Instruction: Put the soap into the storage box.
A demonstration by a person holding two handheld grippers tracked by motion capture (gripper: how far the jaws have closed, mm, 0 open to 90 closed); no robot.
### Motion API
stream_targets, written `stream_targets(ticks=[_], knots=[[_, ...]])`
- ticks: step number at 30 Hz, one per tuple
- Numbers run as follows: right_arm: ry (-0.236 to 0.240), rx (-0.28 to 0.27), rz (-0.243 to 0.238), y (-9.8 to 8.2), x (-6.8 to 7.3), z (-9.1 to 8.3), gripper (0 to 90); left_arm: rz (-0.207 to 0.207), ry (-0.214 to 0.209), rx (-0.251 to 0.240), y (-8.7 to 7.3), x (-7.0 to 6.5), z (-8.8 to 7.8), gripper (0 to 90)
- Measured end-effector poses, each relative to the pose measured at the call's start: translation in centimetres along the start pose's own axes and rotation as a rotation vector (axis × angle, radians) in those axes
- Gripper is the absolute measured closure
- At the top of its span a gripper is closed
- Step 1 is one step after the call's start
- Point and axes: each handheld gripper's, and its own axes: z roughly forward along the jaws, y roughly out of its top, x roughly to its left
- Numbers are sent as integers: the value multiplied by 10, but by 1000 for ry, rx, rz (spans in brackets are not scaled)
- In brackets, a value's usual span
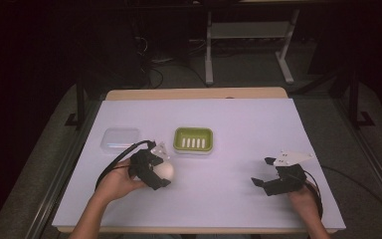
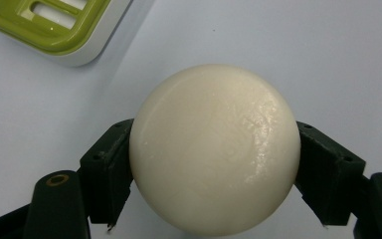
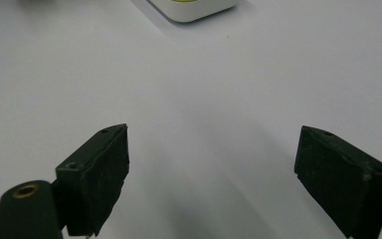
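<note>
In the high view, a clear lid lies at left of centre. Lower left, the left claw is closed on the round soap; grasp is complete. Transfer to the green soap dish, just above it, remains. Lower right, the right claw rests wide open, empty, on the counter.

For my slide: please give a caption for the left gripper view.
Left claw shut on a cream soap ball near the green soap dish.
</note>
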Motion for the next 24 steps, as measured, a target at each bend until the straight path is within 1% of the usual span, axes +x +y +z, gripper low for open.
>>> stream_targets(ticks=[3,5,6,7,8,11,12,14,18,19,20,22,23,24], knots=[[-1,-4,-1,0,0,0,132,2,-1,2,2,1,1,248],[1,-5,2,-1,-1,0,132,-1,5,-1,4,3,1,248],[1,-5,2,-1,-1,0,132,-11,6,-6,5,4,2,248],[1,-6,5,-1,-1,0,132,-5,7,-1,7,6,1,248],[1,-8,6,-1,-2,0,132,-7,5,-6,8,8,1,248],[2,-9,3,-1,-2,0,132,-20,1,-15,11,11,2,248],[1,-11,4,-1,-2,0,132,-12,1,-5,13,14,2,248],[2,-13,5,-1,-2,0,132,-20,1,-8,15,14,2,248],[5,-16,8,-1,-4,0,132,-13,-3,-9,20,18,2,248],[4,-18,6,-1,-4,0,132,-17,-7,-8,21,19,1,248],[3,-21,6,-1,-4,0,132,-14,-1,-13,22,20,2,248],[3,-21,7,-1,-4,-1,132,-14,-1,-7,24,22,2,248],[4,-20,5,-1,-4,0,132,-23,-4,-13,25,22,3,248],[4,-19,4,-1,-4,0,132,-11,-6,-7,26,24,2,248]])
